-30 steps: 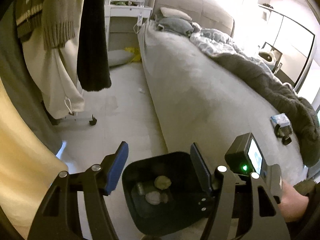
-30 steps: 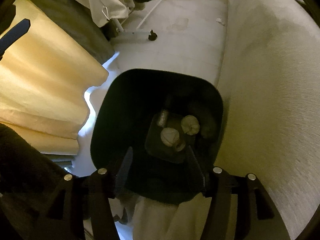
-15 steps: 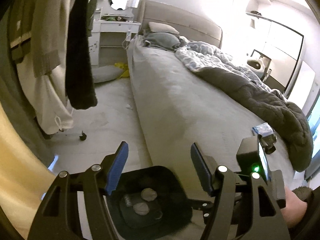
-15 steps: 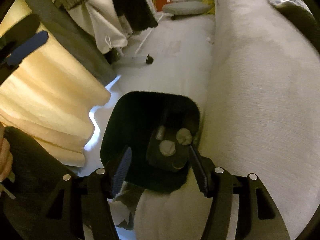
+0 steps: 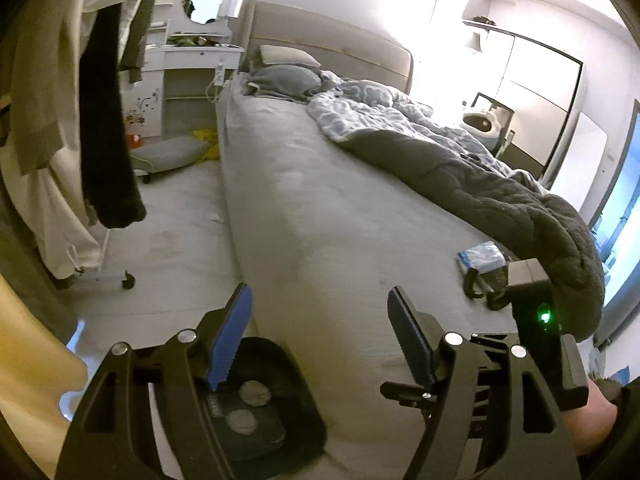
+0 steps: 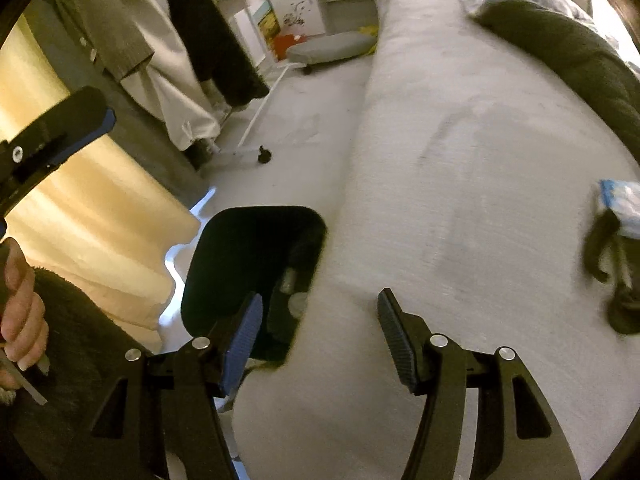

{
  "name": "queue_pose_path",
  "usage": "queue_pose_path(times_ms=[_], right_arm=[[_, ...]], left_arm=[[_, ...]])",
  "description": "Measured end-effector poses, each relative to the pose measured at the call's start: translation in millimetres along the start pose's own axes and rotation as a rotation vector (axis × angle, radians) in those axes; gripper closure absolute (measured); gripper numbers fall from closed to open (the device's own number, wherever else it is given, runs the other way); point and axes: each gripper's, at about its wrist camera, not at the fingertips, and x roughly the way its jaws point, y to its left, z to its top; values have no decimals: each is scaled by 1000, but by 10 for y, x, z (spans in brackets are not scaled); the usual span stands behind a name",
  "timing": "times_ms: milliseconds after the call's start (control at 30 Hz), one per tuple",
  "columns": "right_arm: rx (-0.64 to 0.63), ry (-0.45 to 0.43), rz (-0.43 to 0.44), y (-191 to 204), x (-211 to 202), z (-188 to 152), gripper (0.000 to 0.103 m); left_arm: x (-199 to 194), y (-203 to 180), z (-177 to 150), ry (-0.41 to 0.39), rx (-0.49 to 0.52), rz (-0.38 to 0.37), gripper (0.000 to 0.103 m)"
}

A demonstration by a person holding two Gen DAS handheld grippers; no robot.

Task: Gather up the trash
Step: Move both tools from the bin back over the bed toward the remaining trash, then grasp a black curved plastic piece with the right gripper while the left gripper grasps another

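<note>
A black trash bin [image 5: 280, 368] [image 6: 248, 248] stands on the floor against the bed's side, with crumpled paper wads [image 5: 253, 393] [image 6: 298, 302] in its bottom. On the bed lies a blue and white packet [image 5: 482, 258] [image 6: 622, 206], with a black strap-like thing [image 5: 478, 286] [image 6: 612, 276] beside it. My left gripper [image 5: 320, 322] hangs over the bed's edge above the bin, its jaws opening with nothing between them. My right gripper [image 6: 320, 320] is open and empty over the mattress, the packet far to its right.
The grey bed [image 5: 320, 208] carries a dark blanket [image 5: 520, 200] and a patterned quilt. Clothes hang on a wheeled rack [image 5: 104, 132] at the left, beside a yellow curtain [image 6: 80, 208]. A cushion [image 5: 168, 152] lies on the floor by a white dresser. A hand [image 6: 20, 312] shows at the left.
Both grippers have risen and swung from over the bin toward the bed. The bin has slid low and left in both views. The packet has come into the right wrist view.
</note>
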Motion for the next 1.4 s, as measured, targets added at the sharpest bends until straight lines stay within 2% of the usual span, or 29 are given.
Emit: queue_pose_path(times_ms=[333,700,967,1400], right_arm=[[54,-84,-38,-343,-430,-210,42],[67,-208,-169,-686,-876,-441,42],[110,-294,-252,-932,-1101,-593,39],[193,-366,-299,-1310,-1185,-620,37]], left_arm=[[140,-440,-1,7,24,-59,27],[342,-849,60,8,79,-126,23],[490,-972,130,8,64,-176,21],[804,-1079,62,74,137,-231,20]])
